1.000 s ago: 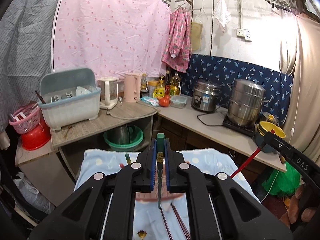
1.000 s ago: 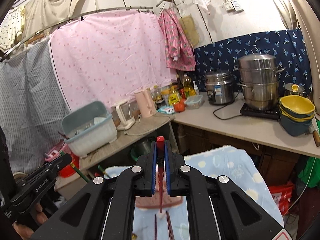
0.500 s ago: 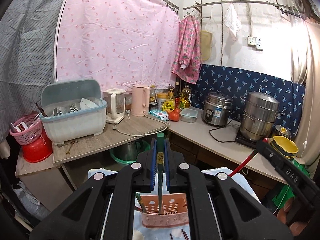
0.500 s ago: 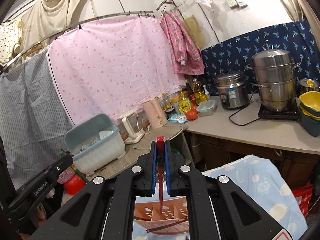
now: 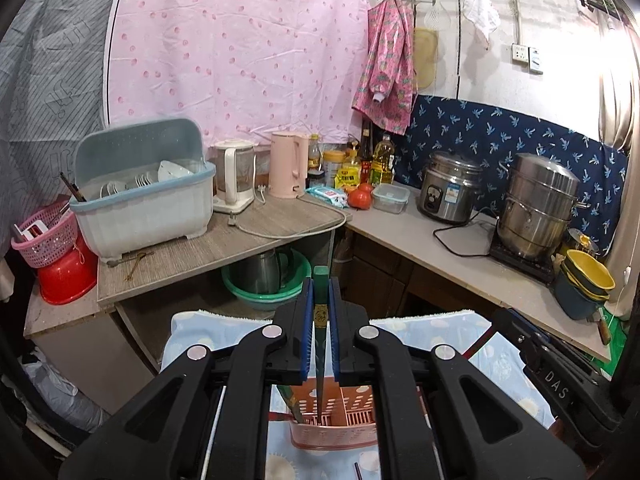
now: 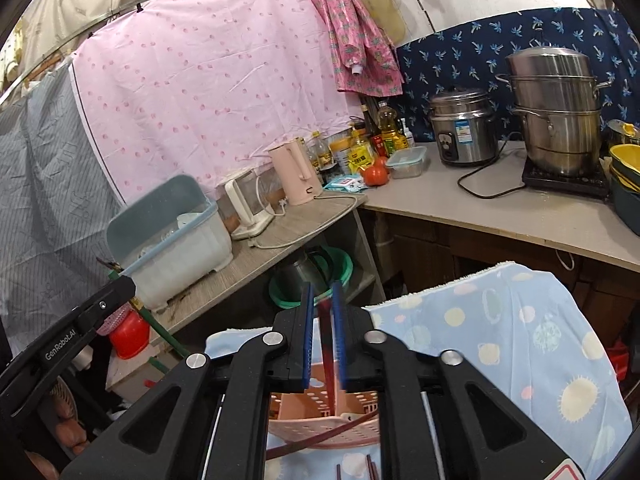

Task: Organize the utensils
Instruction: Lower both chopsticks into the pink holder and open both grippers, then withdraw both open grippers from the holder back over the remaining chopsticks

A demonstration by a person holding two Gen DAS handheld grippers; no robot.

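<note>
Perforated pink plastic caddy [image 5: 334, 432], soft printed cloth [image 6: 520, 320] over the desk, glossy steel steamer pot [image 5: 538, 208], matt black plastic tongs [image 5: 320, 320]

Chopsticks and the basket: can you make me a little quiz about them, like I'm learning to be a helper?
1. True or false: the left gripper is clamped on a green chopstick.
2. What stands on the blue cloth below the grippers? A) a pink basket B) a frying pan C) a glass jar
3. Fill in: the chopstick between the jaws of the right gripper is coloured ___.

Key: 1 true. 2 A. 3 red; those jaws have just been opening, and the chopstick shows a gap on either side.
</note>
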